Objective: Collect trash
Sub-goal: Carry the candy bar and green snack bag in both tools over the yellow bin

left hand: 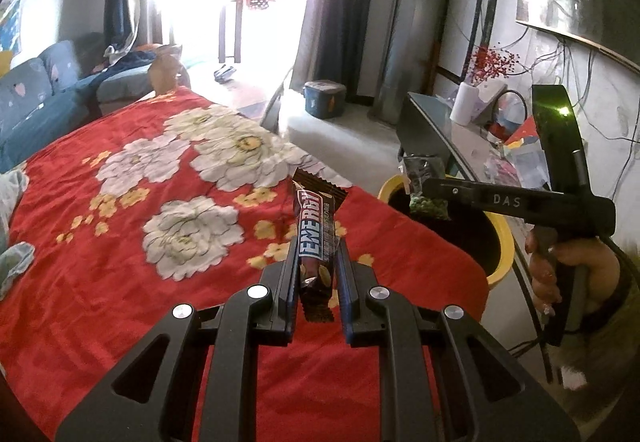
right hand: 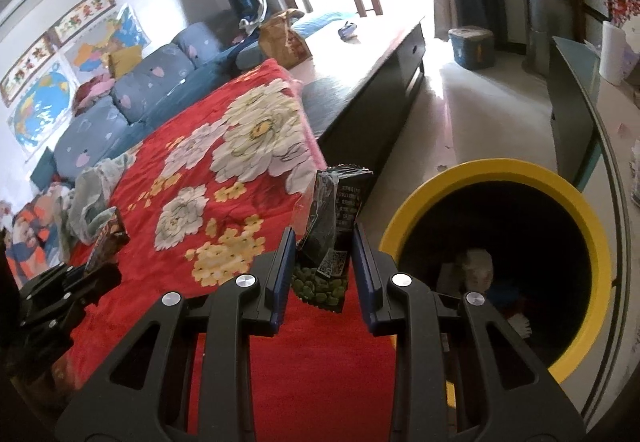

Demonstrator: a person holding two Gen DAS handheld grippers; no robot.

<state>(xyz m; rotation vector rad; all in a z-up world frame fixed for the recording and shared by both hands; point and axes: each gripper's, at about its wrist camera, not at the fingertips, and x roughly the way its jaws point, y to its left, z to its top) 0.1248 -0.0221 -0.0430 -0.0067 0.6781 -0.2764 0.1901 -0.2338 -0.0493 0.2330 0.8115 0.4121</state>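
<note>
My left gripper is shut on a brown energy bar wrapper and holds it above the red flowered blanket. My right gripper is shut on a dark snack packet with green peas, held near the blanket's right edge, just left of the bin. In the left wrist view the right gripper holds that packet over the yellow-rimmed trash bin. The bin stands on the floor beside the bed and has crumpled trash inside. The left gripper with the bar shows at the left.
A blue sofa lies beyond the bed. A dark low table stands past the blanket. A glass-topped cabinet with clutter is at the right, next to the bin. A blue lidded box sits on the floor.
</note>
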